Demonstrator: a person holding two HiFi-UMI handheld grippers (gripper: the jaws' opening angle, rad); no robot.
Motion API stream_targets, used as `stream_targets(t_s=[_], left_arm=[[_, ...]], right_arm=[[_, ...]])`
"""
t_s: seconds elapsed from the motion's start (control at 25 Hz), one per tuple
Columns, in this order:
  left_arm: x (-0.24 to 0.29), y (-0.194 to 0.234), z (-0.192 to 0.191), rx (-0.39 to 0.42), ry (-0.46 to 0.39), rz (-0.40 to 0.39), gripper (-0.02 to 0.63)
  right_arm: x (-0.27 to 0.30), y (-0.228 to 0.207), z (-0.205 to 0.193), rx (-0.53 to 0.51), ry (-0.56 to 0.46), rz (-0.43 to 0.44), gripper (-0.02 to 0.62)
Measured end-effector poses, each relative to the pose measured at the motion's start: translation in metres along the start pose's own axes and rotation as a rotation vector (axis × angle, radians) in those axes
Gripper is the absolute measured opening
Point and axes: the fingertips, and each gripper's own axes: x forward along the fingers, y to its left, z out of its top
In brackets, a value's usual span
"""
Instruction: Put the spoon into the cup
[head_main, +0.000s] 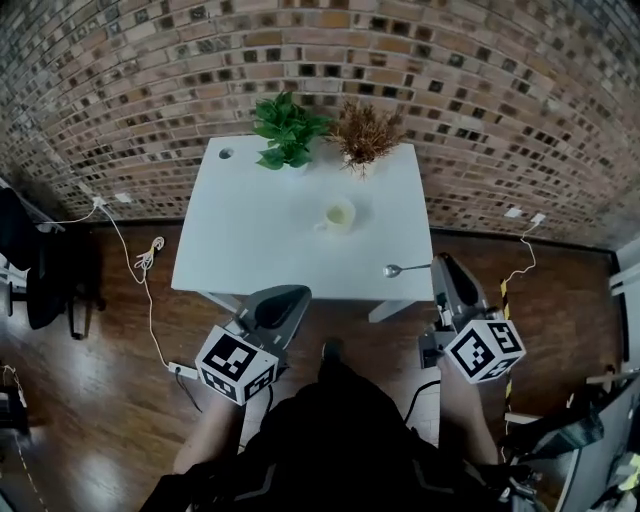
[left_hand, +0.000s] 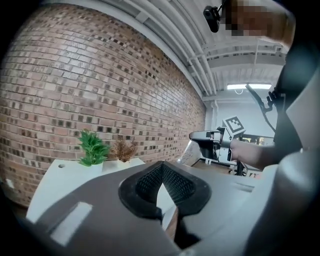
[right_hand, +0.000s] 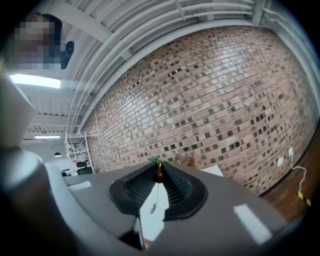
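A pale cup (head_main: 338, 215) stands near the middle of the white table (head_main: 250, 250). My right gripper (head_main: 438, 263) is at the table's front right edge, shut on the handle of a metal spoon (head_main: 404, 268) whose bowl points left over the tabletop. In the right gripper view the spoon (right_hand: 159, 175) shows end-on, pinched between the pads of the right gripper (right_hand: 159, 167). My left gripper (head_main: 290, 294) hovers in front of the table's near edge, shut and holding nothing. In the left gripper view the tips of the left gripper (left_hand: 161, 166) meet, and the right gripper (left_hand: 210, 137) shows beyond them.
A green plant (head_main: 287, 130) and a dried brown plant (head_main: 365, 135) stand at the table's back edge, against the brick wall. White cables (head_main: 147, 258) lie on the wooden floor to the left, near a dark chair (head_main: 40, 265). Another cable (head_main: 525, 255) runs at the right.
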Motion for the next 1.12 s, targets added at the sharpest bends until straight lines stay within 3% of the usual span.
stream_targets(t_s=[0.24,0.44,0.6,0.8,0.96,1.12], left_arm=[[0.032,0.065,0.020,0.009,0.030,0.126,0.003],[0.054,0.102,0.028,-0.004,0.028,0.193,0.003],[0.057,0.136,0.026,-0.020,0.042,0.188,0.003],[0.065,0.192,0.026,-0.042,0.032,0.181,0.003],[0.073,0.214,0.022,-0.017,0.033,0.113,0.003],[0.089,0.227,0.010,-0.068,0.076,0.059,0.012]], right_arm=[[0.074,-0.024,0.009,0.062,-0.003,0.062,0.048],[0.127,-0.039,-0.002,0.064,0.030,0.062,0.049],[0.158,-0.035,-0.019,0.076,0.049,0.048,0.049],[0.193,-0.037,-0.028,0.023,0.064,-0.036,0.049],[0.219,-0.040,-0.044,0.002,0.072,-0.084,0.049],[0.238,-0.046,-0.073,-0.023,0.090,-0.117,0.049]])
